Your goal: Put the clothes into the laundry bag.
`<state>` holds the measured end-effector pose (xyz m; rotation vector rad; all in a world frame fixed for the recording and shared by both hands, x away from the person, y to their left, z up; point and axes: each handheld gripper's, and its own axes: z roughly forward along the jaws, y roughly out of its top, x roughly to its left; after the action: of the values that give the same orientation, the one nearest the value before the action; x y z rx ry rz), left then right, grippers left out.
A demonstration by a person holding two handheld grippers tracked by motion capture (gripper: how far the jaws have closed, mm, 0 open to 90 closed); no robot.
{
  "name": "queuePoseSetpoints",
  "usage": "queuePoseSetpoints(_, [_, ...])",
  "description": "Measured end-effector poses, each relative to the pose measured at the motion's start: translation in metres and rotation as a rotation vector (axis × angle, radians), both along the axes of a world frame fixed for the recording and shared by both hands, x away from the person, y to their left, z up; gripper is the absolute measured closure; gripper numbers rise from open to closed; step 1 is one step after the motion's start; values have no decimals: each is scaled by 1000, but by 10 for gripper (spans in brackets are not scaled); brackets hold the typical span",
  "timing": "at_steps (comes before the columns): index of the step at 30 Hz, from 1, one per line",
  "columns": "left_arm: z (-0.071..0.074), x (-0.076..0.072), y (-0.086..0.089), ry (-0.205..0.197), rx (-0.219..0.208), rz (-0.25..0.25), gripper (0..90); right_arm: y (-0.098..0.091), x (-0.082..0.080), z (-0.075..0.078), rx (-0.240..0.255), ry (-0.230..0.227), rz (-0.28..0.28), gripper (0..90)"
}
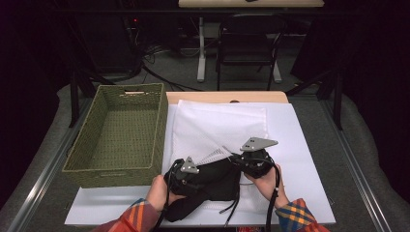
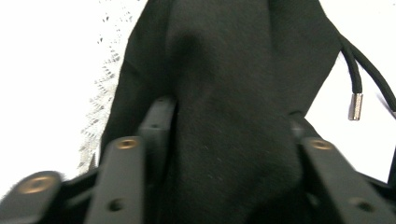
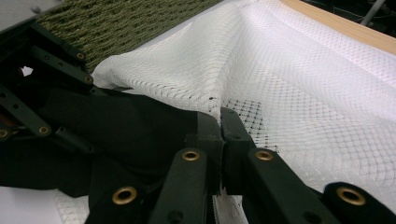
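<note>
A black garment (image 1: pixel 212 181) lies at the table's near edge, partly under the lifted mouth of a white mesh bag (image 1: pixel 217 125). My left gripper (image 1: pixel 186 174) has its jaws closed on a thick fold of the garment (image 2: pixel 229 70), which fills the gap between them. A black drawstring with a metal tip (image 2: pixel 356 106) trails to the right. My right gripper (image 3: pixel 220 116) is shut on the edge of the mesh bag (image 3: pixel 299 84) and holds it raised above the garment (image 3: pixel 130 130). Both grippers sit close together, with the right gripper (image 1: pixel 241 159) just right of the left.
A green woven basket (image 1: pixel 159 130) stands to the left of the bag, with nothing in it. A white sheet (image 1: pixel 300 159) covers the tabletop. Beyond the table's far edge stand a black chair (image 1: pixel 249 43) and a desk leg.
</note>
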<state>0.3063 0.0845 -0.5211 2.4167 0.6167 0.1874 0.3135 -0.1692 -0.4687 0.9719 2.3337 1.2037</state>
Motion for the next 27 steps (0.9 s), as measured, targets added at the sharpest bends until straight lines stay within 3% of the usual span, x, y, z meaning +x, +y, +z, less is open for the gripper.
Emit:
queuePoseSetpoints(4, [3,-1,1,-8,-20,25,642,0,0,2,3,-3,3,889])
queuePoseSetpoints(6, [7,1,4,10,-61,61,648,0,0,3,11,-2,2,889])
queuePoseSetpoints(12, [24,-1,-2,-44,-106,186,652,-2,-3,15,48,-38,-1,889])
queuePoseSetpoints(15, [21,2,-9,-52,-103,234,644,-1,-4,17,54,-41,-5,889])
queuePoseSetpoints(18, [8,6,-13,-44,-64,237,602,-1,-2,9,39,-16,1,889])
queuePoseSetpoints(20, [2,7,-12,-39,-48,212,563,-1,-1,3,32,5,-2,889])
queuePoseSetpoints(27, [9,1,-14,-36,18,145,313,-4,1,2,24,16,-2,888])
